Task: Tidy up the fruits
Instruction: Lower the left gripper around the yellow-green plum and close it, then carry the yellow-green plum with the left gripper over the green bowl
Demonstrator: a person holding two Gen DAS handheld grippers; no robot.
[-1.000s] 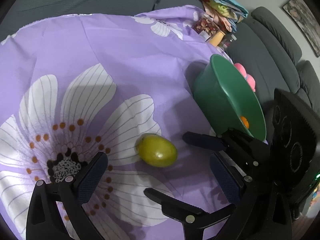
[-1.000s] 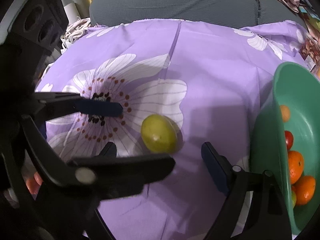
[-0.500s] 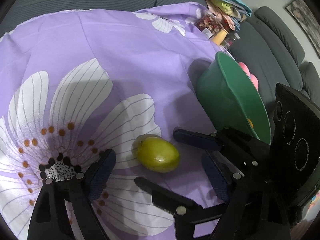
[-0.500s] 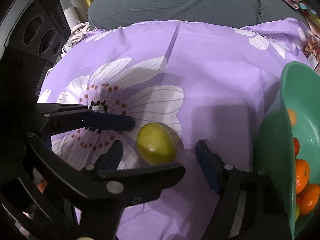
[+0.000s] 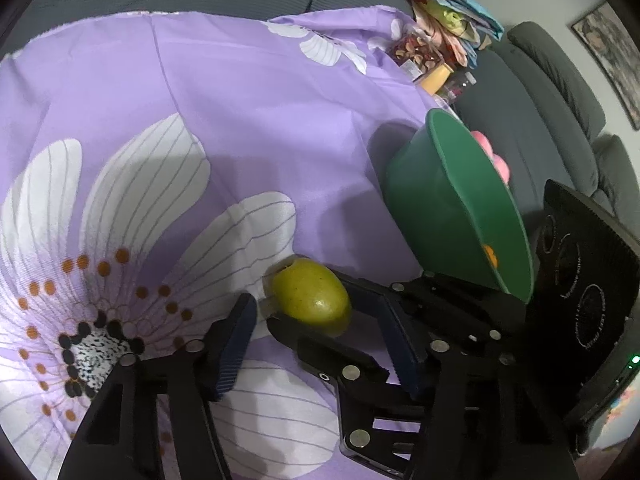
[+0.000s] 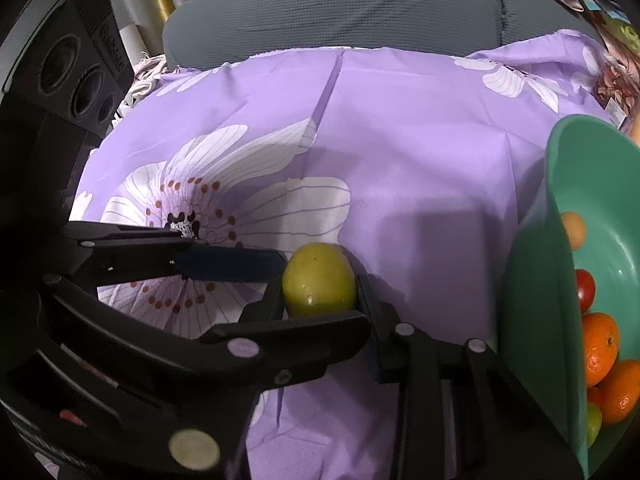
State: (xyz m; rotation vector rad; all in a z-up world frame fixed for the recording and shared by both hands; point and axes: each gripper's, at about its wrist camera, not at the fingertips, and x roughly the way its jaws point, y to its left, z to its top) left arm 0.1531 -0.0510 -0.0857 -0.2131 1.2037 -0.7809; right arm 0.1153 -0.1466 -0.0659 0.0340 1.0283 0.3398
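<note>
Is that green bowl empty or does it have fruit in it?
Partly filled: the green bowl holds several oranges and a red fruit.

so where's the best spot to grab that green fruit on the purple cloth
Grip the green fruit across its short middle, coming down from above. It lies on its side and is egg-shaped, so the flanks give the pads the flattest seat. The right claw already pinches it there.

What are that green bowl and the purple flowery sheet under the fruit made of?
The green bowl looks like moulded plastic: one even colour, a thin smooth rim, a soft sheen. The purple sheet seems woven fabric, perhaps slightly satiny: it shows fold creases, wrinkles and a faint shine.
</note>
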